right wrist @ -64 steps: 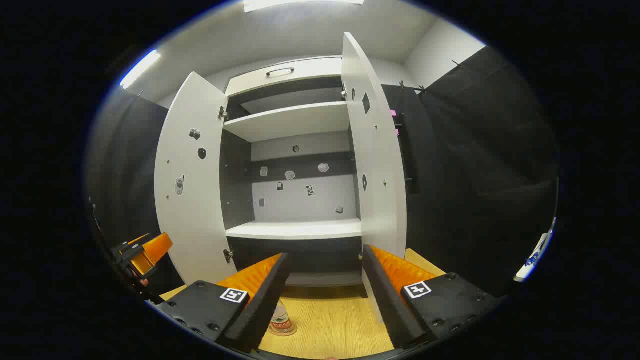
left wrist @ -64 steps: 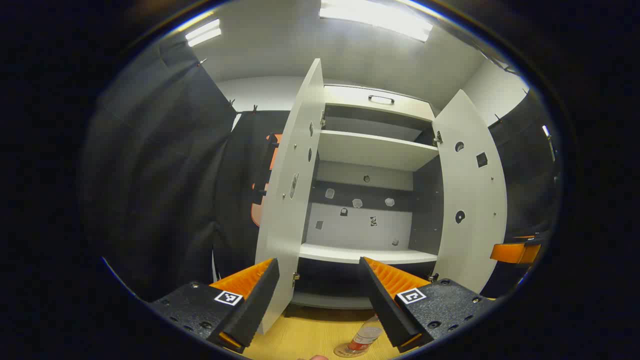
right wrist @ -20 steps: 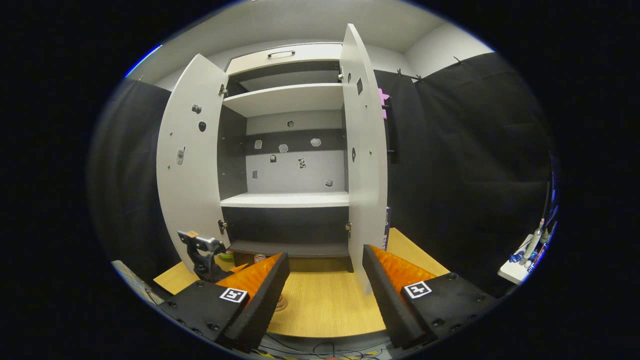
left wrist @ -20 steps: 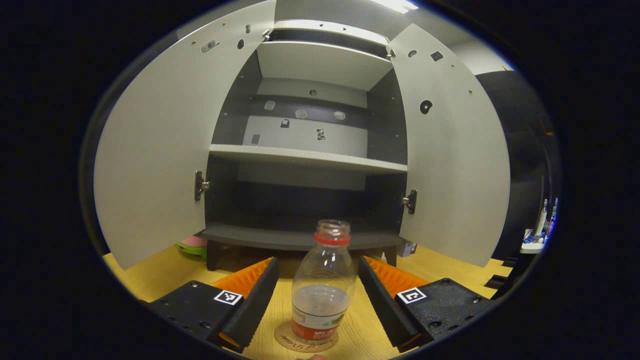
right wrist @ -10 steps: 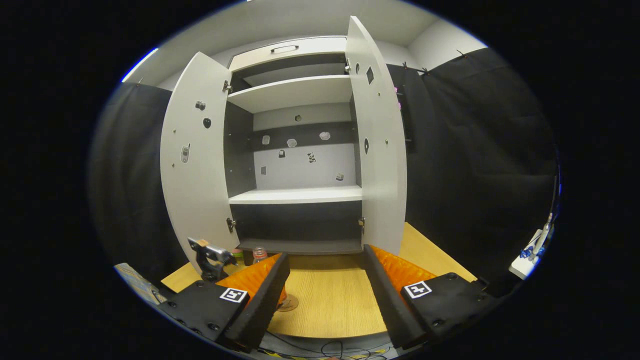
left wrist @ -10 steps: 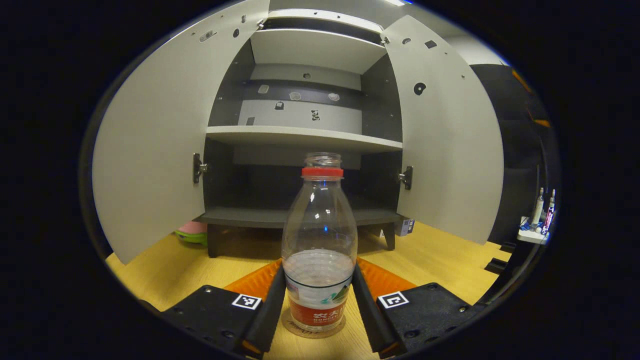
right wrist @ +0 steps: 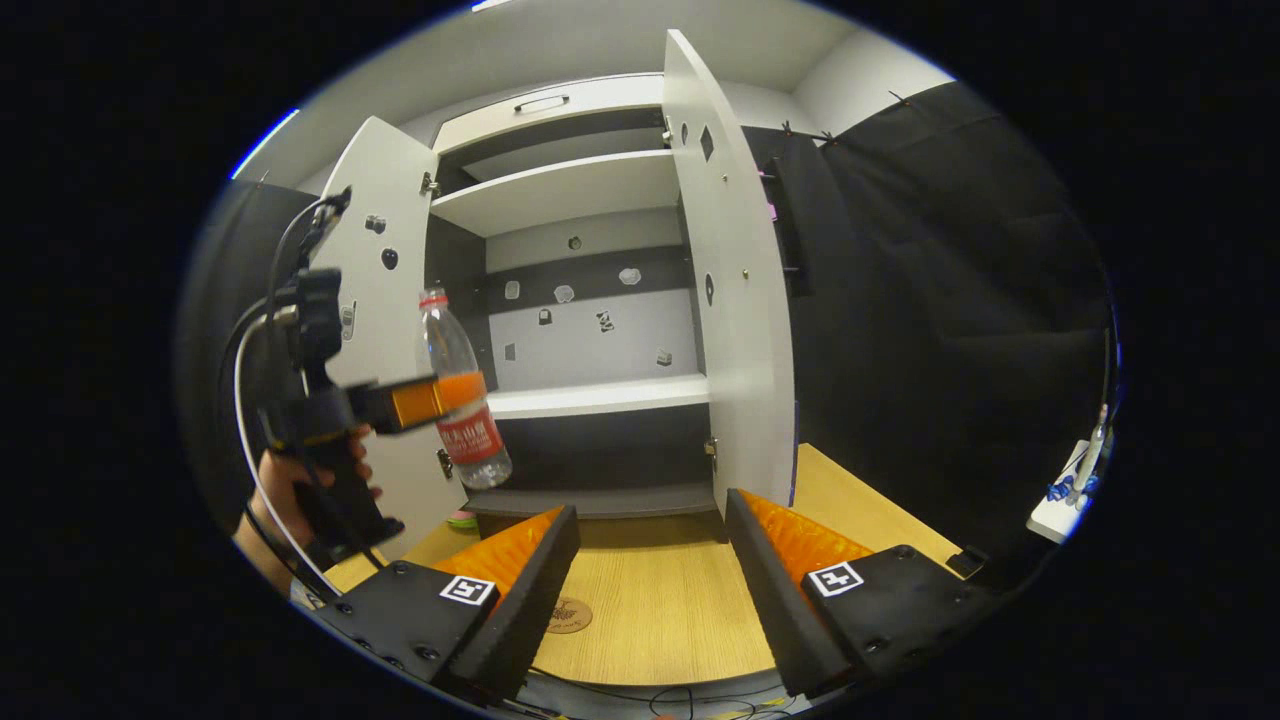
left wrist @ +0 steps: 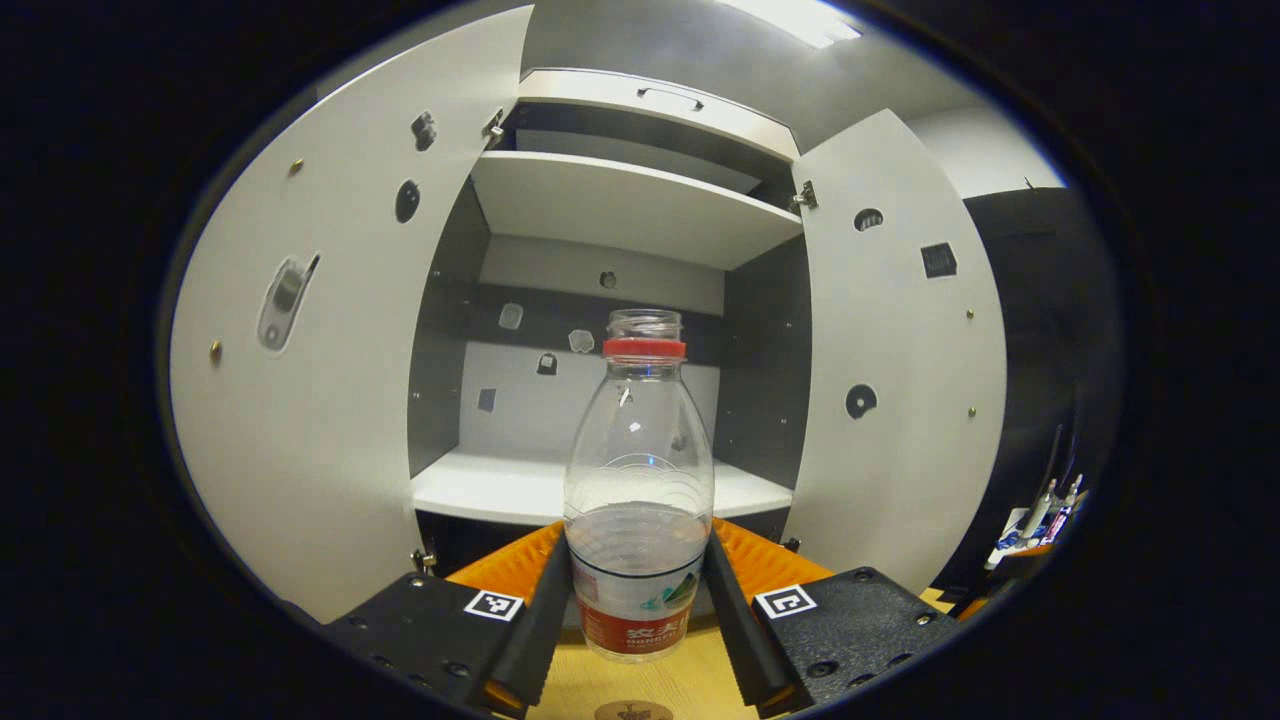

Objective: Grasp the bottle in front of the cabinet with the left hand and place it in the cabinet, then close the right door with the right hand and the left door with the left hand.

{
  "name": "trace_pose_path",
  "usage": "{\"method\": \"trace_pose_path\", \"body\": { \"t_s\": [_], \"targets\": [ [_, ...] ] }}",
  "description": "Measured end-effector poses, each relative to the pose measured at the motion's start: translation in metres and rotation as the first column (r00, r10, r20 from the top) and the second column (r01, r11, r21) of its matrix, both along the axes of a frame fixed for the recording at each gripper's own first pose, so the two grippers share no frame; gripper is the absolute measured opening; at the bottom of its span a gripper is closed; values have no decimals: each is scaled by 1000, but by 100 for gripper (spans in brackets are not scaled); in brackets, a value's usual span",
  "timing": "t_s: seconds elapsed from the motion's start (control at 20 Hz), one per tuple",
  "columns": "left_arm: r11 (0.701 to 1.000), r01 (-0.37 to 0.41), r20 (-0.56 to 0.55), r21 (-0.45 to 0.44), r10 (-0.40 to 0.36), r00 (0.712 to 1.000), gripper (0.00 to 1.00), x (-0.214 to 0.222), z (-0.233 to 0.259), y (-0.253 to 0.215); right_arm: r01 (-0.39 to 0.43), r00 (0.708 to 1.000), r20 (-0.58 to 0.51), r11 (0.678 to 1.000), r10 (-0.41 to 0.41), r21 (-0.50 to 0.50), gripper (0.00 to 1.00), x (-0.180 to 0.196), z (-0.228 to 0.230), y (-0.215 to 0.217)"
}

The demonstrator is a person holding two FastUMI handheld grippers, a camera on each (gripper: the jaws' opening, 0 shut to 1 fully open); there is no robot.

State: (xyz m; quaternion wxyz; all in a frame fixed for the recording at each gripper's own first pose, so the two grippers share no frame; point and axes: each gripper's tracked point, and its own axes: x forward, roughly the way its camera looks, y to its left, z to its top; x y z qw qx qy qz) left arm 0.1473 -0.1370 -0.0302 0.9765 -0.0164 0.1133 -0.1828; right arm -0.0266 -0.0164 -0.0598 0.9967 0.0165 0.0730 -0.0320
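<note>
Wood-grain tabletop (right wrist: pixel 660 600) fronts a pale cabinet (left wrist: pixel 620 205) set against black cloth walls, both doors swung open.

Left tool (left wrist: pixel 637 600): clamped on the bottle (left wrist: pixel 640 480), both fingers pressing its lower body at the label band. The bottle stands upright between the fingers, uncapped, a red ring at its neck, a little clear liquid in it. Its base is off the tabletop, above a round coaster (left wrist: pixel 633 711) at the bottom edge of the left gripper view. The red-and-white label carries print too small to read with certainty.

Beyond the bottle, the left gripper view shows the middle shelf (left wrist: pixel 520 490) directly behind, the upper shelf above, the left door (left wrist: pixel 300 380) and the right door (left wrist: pixel 900 380) spread to either side, with small stickers on the back panel and door faces.

Right tool (right wrist: pixel 650 590): fingers spread apart, nothing between them, low over the tabletop in front of the cabinet's lower opening.

The right gripper view adds a side-on look at the left tool (right wrist: pixel 440 398), held by a hand (right wrist: pixel 300 490) at the left, cable looping above. The bottle (right wrist: pixel 458 395) leans slightly, in the air before the left door (right wrist: pixel 375 330), level with the middle shelf (right wrist: pixel 600 398) yet outside the cabinet. The coaster (right wrist: pixel 570 613) lies bare on the tabletop just beside the right tool's left finger. The right door (right wrist: pixel 735 300) appears edge-on.
</note>
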Motion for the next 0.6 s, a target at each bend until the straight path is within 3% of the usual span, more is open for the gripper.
{"method": "trace_pose_path", "body": {
  "t_s": [0.1, 0.25, 0.4, 0.6],
  "targets": [
    [1000, 4, 15, -24, -4, 1000, 70, 36, 26, -14, 35, 999, 5, 999, -35, -15, 98, -5, -1, -14],
    [1000, 7, 58, 28, -9, 998, 70, 99, 48, -39, 89, 996, 14, 995, -89, -42, 98, -15, 5, -35],
    [998, 13, 12, 55, -14, 1000, 71, 155, 30, -69, 141, 990, 24, 988, -140, -65, 98, -26, 9, -55],
    [999, -31, -88, 40, 34, 996, 71, 219, -22, -82, 204, 979, 27, 975, -202, -84, 98, -39, 11, -80]
  ]
}}
